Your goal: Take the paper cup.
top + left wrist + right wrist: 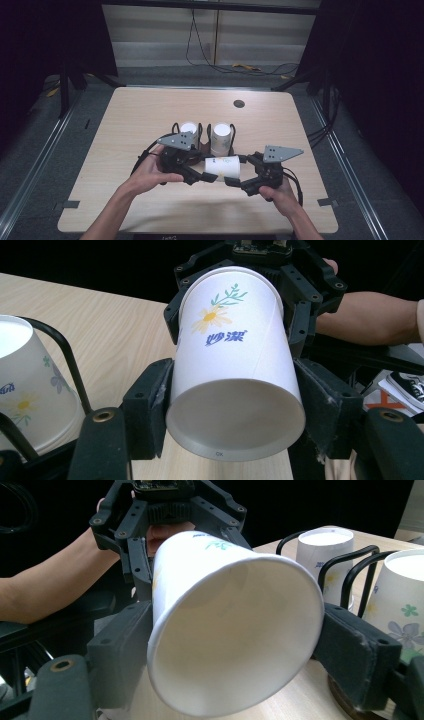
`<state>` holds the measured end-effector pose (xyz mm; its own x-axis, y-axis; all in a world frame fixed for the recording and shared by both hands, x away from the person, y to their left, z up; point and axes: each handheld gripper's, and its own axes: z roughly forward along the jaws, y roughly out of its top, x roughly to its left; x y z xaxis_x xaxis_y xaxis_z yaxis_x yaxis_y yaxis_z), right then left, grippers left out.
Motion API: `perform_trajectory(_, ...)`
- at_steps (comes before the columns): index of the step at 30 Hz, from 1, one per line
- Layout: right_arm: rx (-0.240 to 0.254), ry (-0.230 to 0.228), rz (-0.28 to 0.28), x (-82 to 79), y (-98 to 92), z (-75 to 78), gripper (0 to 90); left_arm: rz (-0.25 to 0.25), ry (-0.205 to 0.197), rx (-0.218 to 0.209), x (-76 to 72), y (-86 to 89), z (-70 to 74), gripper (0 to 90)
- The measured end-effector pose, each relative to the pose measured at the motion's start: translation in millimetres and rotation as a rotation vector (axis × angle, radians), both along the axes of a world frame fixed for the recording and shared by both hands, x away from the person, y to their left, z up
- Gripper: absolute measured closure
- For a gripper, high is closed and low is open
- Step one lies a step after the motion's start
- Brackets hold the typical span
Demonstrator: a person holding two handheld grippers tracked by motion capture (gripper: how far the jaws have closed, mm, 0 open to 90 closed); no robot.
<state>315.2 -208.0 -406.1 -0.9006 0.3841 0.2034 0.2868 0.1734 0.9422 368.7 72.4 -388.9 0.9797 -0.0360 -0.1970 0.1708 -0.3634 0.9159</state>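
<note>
A dark room with black curtains surrounds a pale wood-grain rectangular surface (150, 125) with rounded corners and a small round grommet hole (239, 104) at its far side. Near its middle stands a black bent-wire cup rack (202, 137) on a dark base, smooth and thin-rodded, carrying two upturned white paper cups (220, 137) printed with pale flowers.

Between the two hands, just in front of the rack, a tapered white paper cup with a daisy print and blue lettering (223, 167) lies on its side off the surface. The left hand-held gripper (235, 405) clamps its narrow base end with matte black padded jaws. The right hand-held gripper (235, 645) has its rubbery pads either side of the wide rolled rim, seemingly touching it, though I cannot tell whether they press.

The risk, as I judge it, lies in the cup itself: thin waxed paper, smooth and light, crushes easily. Too hard a squeeze at the open mouth could oval or crease the rim. If the left lets go before the right bites firmly, the slick cone could slip out and roll away.
</note>
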Motion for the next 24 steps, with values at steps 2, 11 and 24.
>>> perform_trajectory(2,-0.001,0.002,-0.003,-0.1,-0.3,0.1,19.6,0.000,0.006,0.000,0.1,0.1,-0.4,35.5)
perform_trajectory(11,-0.013,0.002,0.001,0.8,-2.5,1.3,23.6,0.015,0.012,-0.006,1.3,-0.7,-2.8,34.6)
perform_trajectory(24,-0.023,0.004,0.009,1.5,-2.4,2.0,27.2,0.074,0.023,-0.011,4.7,2.6,-4.4,23.9)
